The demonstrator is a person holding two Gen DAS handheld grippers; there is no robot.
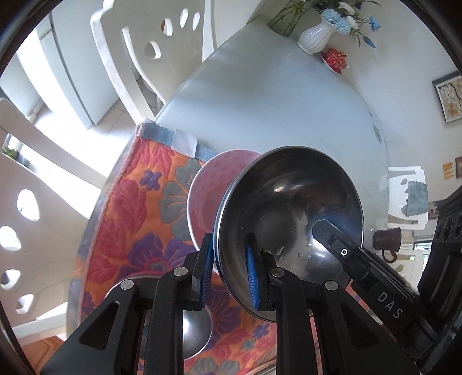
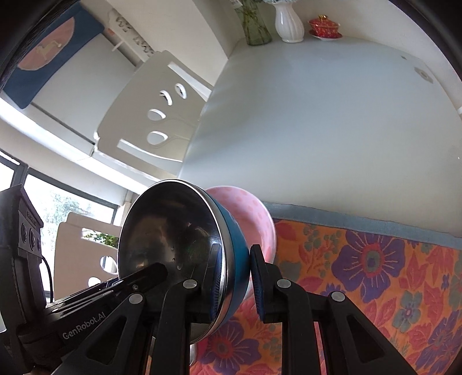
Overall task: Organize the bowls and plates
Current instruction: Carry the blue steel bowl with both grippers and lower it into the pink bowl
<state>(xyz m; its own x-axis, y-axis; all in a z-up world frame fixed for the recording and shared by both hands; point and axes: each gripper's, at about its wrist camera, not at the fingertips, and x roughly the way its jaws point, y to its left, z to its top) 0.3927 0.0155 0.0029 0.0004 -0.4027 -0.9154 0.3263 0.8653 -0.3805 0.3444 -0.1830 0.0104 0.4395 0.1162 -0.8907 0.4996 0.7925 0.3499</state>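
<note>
A steel bowl with a blue outside (image 1: 291, 207) (image 2: 173, 230) is held tilted on its side above the flowered cloth (image 1: 130, 207) (image 2: 375, 259). My left gripper (image 1: 229, 268) is shut on its rim, one pad inside and one outside. My right gripper (image 2: 235, 277) is shut on the opposite rim in the same way; its finger shows inside the bowl in the left wrist view (image 1: 340, 248). A pink dotted bowl (image 1: 213, 184) (image 2: 251, 210) lies just behind the steel bowl. Another steel dish (image 1: 193, 326) lies on the cloth under my left gripper.
The pale table (image 1: 274, 101) (image 2: 332, 115) stretches beyond the cloth. At its far end stand a white vase (image 1: 314, 37) (image 2: 288, 23), a green glass vase (image 2: 255, 26) and a red lidded cup on a saucer (image 1: 335, 59) (image 2: 324, 27). White chairs (image 1: 130, 57) (image 2: 150, 121) flank the table.
</note>
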